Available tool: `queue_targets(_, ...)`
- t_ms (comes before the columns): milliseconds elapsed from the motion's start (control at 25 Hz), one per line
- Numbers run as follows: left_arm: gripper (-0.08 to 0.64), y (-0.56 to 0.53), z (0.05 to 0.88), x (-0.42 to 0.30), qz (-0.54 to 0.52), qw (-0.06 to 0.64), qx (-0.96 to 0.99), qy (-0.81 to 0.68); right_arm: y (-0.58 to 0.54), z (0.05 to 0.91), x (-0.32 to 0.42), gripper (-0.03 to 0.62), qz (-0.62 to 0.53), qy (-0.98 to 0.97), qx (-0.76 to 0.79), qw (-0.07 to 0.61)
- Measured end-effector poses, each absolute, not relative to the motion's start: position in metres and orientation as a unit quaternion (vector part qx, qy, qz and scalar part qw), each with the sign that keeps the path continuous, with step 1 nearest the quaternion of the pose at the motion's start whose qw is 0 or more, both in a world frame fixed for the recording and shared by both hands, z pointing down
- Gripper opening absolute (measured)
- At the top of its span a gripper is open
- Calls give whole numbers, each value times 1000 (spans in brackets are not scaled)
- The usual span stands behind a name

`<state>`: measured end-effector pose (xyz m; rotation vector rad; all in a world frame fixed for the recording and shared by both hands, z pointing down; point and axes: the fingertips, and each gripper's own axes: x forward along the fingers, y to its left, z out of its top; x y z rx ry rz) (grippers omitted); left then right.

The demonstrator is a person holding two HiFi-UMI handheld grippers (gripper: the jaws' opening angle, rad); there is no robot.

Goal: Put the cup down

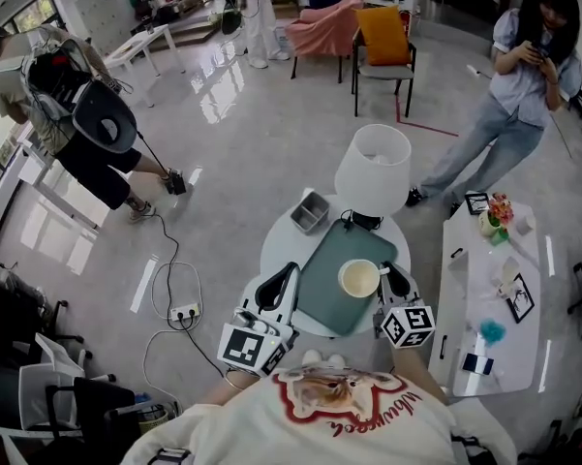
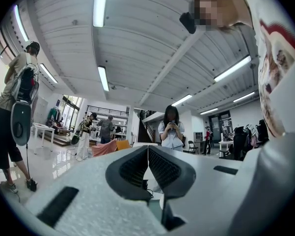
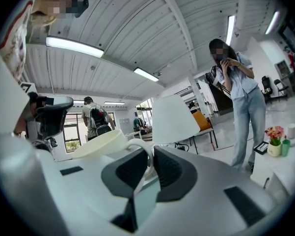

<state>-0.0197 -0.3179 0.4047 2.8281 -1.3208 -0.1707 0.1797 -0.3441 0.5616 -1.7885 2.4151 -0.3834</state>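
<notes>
Grey glossy floor [image 1: 261, 129] surrounds the round table [image 1: 276, 248], tray [image 1: 321, 289] and cup [image 1: 358, 279].

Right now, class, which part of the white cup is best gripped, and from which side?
Grip the cup by its handle, coming from the person's right. The handle loop sticks out that way, thin enough for the jaws, and the right gripper is shut on it there.

cup [image 1: 358, 279] over green tray [image 1: 321, 287] | R hand-held gripper [image 1: 395, 279] at handle | lamp [image 1: 372, 168] behind
</notes>
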Motion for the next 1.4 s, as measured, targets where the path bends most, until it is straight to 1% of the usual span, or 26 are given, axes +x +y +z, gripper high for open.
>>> queue_targets(280, 17, -317, 408, -25, -52, -14, 903, -426, -349, 578, 178, 48, -134, 797, -586, 48)
queue_targets(400, 17, -318, 408, -26, -50, -7, 901, -430, -353, 589, 179, 48, -139, 796, -588, 40)
queue_targets(640, 17, -320, 406, -30, -52, -18, 898, -436, -356, 604, 181, 48, -145, 794, -589, 29)
queue_targets(800, 17, -319, 404, -30, -51, -6, 898, -438, -359, 616, 181, 48, -149, 793, -591, 20)
queue_targets(920, 17, -320, 404, -35, -51, -16, 896, -441, -361, 628, 183, 48, -153, 790, -594, 4)
queue_targets(1040, 17, -319, 401, -35, -53, -2, 893, -446, -361, 641, 185, 48, -160, 788, -595, -8)
queue_targets(1200, 17, -322, 405, -42, -50, -26, 892, -448, -363, 652, 184, 49, -166, 786, -595, -19)
queue_targets(1400, 17, -322, 402, -39, -52, -4, 892, -450, -366, 664, 185, 49, -172, 784, -596, -28)
